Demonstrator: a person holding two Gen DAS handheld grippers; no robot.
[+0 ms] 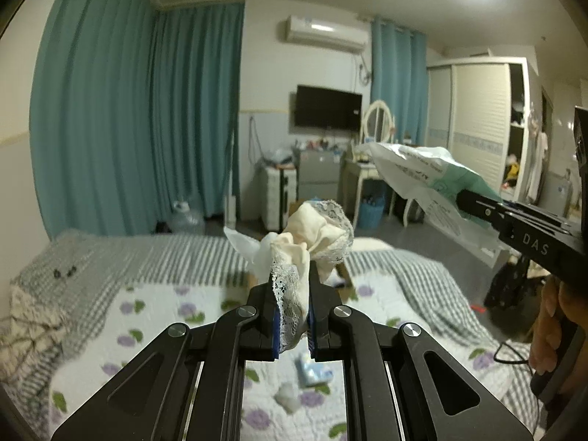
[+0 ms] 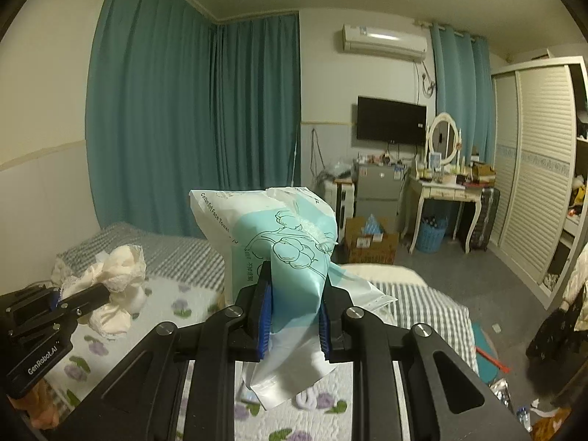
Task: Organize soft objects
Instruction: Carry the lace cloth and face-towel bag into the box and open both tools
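My left gripper [image 1: 292, 316] is shut on a cream garment with white lace trim [image 1: 312, 242] and holds it up above the bed [image 1: 147, 316]. The same garment [image 2: 114, 275] and the left gripper [image 2: 99, 290] show at the left of the right wrist view. My right gripper [image 2: 294, 308] is shut on a white and mint-green cotton face towel pack [image 2: 279, 235], held above the bed. That pack [image 1: 433, 180] and the right gripper [image 1: 463, 198] show at the right of the left wrist view.
The bed has a floral quilt [image 2: 176, 308] and a grey checked blanket [image 1: 154, 257]. A small tissue pack [image 1: 312, 369] and a white wad [image 1: 286, 397] lie on the quilt. Beyond the bed are a cardboard box [image 2: 371, 242], a dressing table [image 2: 444, 191], a wardrobe [image 2: 533, 169] and teal curtains [image 2: 191, 121].
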